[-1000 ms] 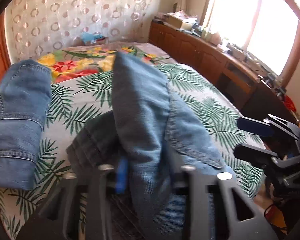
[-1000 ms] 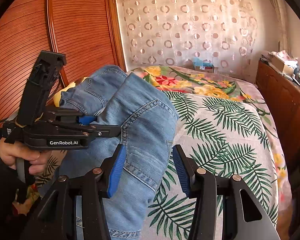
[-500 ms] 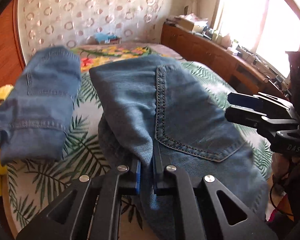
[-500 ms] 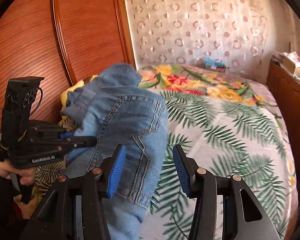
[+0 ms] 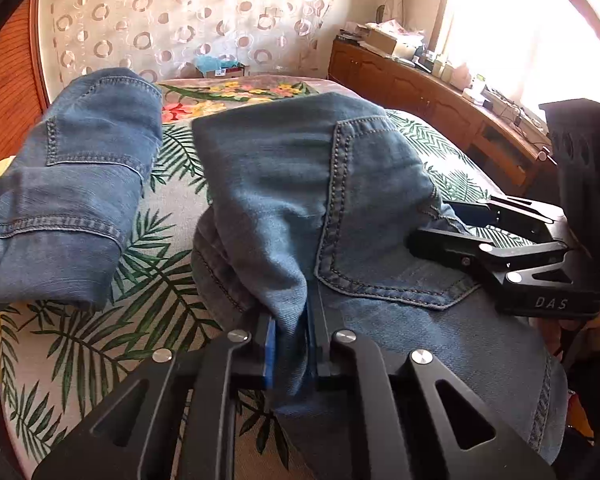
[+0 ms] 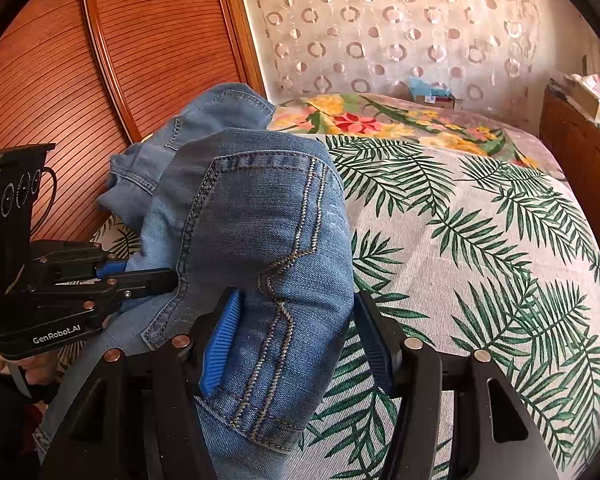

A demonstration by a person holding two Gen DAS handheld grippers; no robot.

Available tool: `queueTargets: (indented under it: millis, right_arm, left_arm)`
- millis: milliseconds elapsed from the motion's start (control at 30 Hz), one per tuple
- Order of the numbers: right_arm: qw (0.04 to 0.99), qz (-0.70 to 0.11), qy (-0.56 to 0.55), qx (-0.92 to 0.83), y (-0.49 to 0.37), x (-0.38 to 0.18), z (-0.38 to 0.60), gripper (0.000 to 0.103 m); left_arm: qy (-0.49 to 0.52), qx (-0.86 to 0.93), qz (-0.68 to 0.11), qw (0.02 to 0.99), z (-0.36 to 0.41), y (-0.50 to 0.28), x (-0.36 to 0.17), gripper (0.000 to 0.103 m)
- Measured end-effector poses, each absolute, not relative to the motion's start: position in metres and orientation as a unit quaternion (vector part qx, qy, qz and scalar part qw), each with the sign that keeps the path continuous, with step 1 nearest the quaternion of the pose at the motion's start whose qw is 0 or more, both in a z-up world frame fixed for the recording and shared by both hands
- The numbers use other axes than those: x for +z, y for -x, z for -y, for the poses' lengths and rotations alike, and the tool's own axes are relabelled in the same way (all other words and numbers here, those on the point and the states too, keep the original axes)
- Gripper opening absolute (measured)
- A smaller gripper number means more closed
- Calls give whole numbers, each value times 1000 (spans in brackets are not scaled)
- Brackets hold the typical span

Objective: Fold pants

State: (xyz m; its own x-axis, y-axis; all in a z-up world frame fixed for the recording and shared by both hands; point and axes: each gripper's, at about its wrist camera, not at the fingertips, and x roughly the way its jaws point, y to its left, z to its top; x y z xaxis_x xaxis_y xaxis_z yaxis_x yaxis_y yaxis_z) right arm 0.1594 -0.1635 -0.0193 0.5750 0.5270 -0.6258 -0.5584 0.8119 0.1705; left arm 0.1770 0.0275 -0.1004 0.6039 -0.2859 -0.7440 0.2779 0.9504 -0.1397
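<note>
Bedroom scene, seen along both pairs of tongs. Jeans [image 5: 300, 184] lying bunched on the bed [image 5: 148, 280], back pocket up, near the edge closest to the cameras; palm-leaf cover bare beyond the jeans toward the floral blanket [image 6: 380, 120]. Second denim piece [image 5: 72, 184] just beside the jeans, on the side of the wooden headboard [image 6: 100, 60], its hem rolled under.

Left tongs [image 5: 292, 352] pinching a fold of the jeans at the edge next to the pocket, blue pads close together with cloth pressed between them, the grip loosening slightly. Same tongs visible in the right wrist view [image 6: 148, 276], reaching into the jeans from the headboard side, a hand [image 6: 40, 368] below the black body marked GenRobot.AI.

Right tongs [image 6: 296, 344] spread and opening wider, a hump of the jeans with zigzag stitching standing between the pads; left pad touching the denim, right pad at the cloth's edge, no squeeze apparent. In the left wrist view, right tongs [image 5: 448, 228] resting low against the jeans on the side away from the headboard, beside the pocket's corner.

Wooden cabinet [image 5: 440, 96] along the window wall, well apart from the jeans, cluttered on top.
</note>
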Motion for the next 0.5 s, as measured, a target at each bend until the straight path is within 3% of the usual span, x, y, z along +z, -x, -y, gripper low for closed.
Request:
queueTargets:
  millis: [200, 500]
  right_arm:
    - [878, -350, 28, 326, -181, -12, 164, 62]
    - [863, -357, 48, 354, -218, -14, 153, 66]
  left_arm:
    - [1, -134, -402, 906, -42, -175, -89, 48]
    - [-4, -140, -412, 901, -48, -197, -93, 51]
